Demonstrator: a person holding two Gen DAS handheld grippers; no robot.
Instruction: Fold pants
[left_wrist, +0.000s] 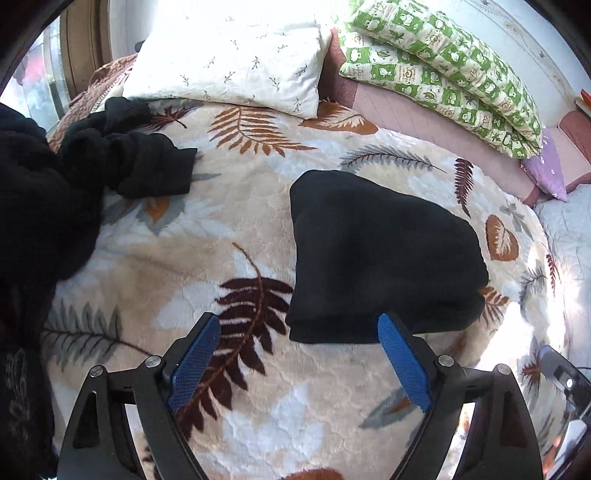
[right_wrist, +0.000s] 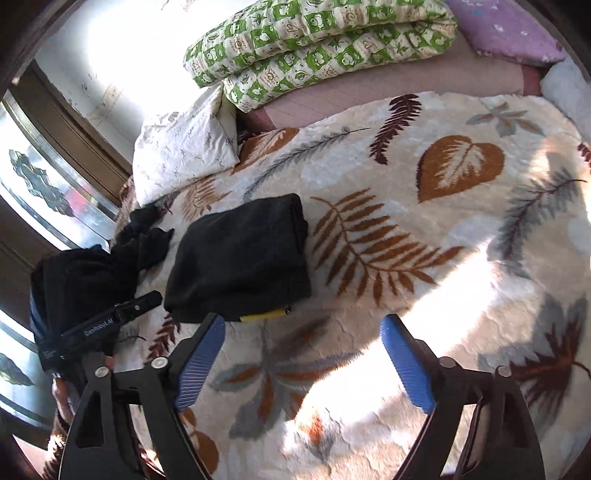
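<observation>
Left gripper (left_wrist: 299, 328): I see both blue pads (left_wrist: 194, 363) spread wide, nothing between them. The right-hand pad's tip overlaps the near edge of the folded black pants (left_wrist: 384, 254) in the left wrist view; I cannot tell if it actually touches the cloth. The tool points forward and down over the leaf-print blanket (left_wrist: 236, 206), above it. To its far left lies a loose heap of dark clothes (left_wrist: 122, 155), well apart from the folded bundle.

Pants: folded into a compact, thick rectangle, lying flat on the blanket, several layers visible at the near edge. In the right wrist view a yellow tag (right_wrist: 264, 315) shows at the near edge of the pants (right_wrist: 240, 258).

Right gripper (right_wrist: 303, 330): fingers (right_wrist: 406, 363) likewise wide apart and empty, over bare blanket in a sunlit patch. The pants sit just ahead of its left finger, not between the two. The left tool's black body (right_wrist: 103, 325) shows at the left of this view, beside the dark heap.

Behind: a white sprigged pillow (left_wrist: 229, 62), then a green-checked quilt (left_wrist: 443, 70) at the right.
</observation>
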